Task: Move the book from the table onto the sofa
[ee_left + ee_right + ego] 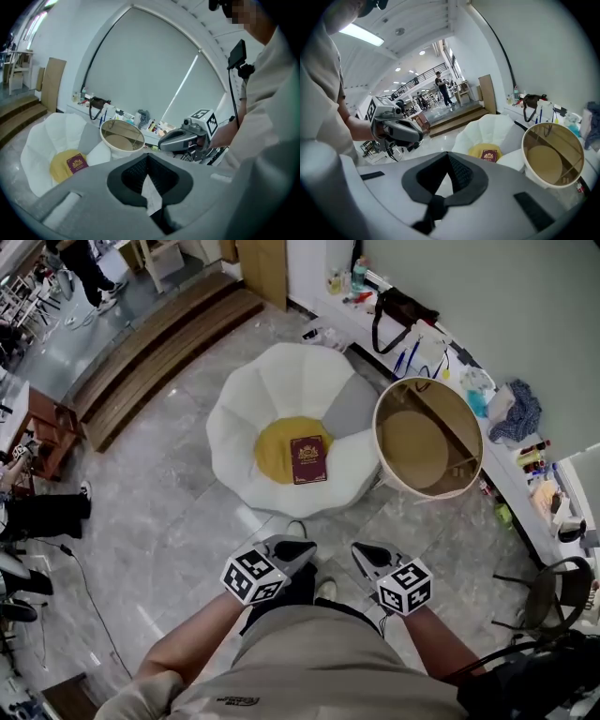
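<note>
- Head view: nearest, by the person's waist, the left tongs (pixel 298 547) and right tongs (pixel 364 555) are both pinched together on nothing. The book (pixel 308 459) lies flat on the yellow centre of the sofa (pixel 234 432), off the round table (pixel 412 442).
- Left gripper view: pads meet, nothing between.
- Right gripper view: likewise. The move looks done, so best leave the book alone and hold clear.

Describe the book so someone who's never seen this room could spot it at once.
Find the white flower-shaped sofa beside the round table. The book lies flat on its yellow centre cushion, the only dark red thing there, with a gold emblem on its cover.
</note>
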`<state>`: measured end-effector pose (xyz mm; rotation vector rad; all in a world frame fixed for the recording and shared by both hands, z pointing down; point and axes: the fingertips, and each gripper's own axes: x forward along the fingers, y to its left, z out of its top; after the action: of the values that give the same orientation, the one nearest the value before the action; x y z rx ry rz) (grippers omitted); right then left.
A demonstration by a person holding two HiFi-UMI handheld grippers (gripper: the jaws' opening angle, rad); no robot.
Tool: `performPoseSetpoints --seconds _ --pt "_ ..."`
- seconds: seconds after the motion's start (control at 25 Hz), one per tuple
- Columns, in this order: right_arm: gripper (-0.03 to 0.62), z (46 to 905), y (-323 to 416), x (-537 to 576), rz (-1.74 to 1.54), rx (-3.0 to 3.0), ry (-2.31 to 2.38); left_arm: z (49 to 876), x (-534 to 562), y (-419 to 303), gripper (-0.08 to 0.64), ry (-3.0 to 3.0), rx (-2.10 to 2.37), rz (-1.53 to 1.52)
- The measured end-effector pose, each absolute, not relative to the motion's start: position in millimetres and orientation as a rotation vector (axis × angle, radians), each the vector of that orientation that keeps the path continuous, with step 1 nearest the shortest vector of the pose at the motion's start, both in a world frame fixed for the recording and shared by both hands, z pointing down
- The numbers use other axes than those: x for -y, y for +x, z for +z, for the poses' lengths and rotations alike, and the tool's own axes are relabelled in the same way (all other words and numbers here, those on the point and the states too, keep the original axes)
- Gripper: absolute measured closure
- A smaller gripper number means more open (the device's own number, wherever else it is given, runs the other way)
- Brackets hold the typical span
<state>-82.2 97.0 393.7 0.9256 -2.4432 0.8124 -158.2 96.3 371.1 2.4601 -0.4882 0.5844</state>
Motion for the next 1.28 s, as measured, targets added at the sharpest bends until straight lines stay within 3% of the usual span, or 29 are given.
performPoseSetpoints --seconds 0.56,1.28 --pt "0.580 330.9 -55.4 -207.4 0.672 2.543 0.964 306.2 -207.5 -120.4 0.552 2.540 0.485 0.479" --pt "0.580 317.1 -61.1 -225.4 0.596 2.581 0.931 295.9 -219.9 -117.4 0.552 2.563 0.535 0.454"
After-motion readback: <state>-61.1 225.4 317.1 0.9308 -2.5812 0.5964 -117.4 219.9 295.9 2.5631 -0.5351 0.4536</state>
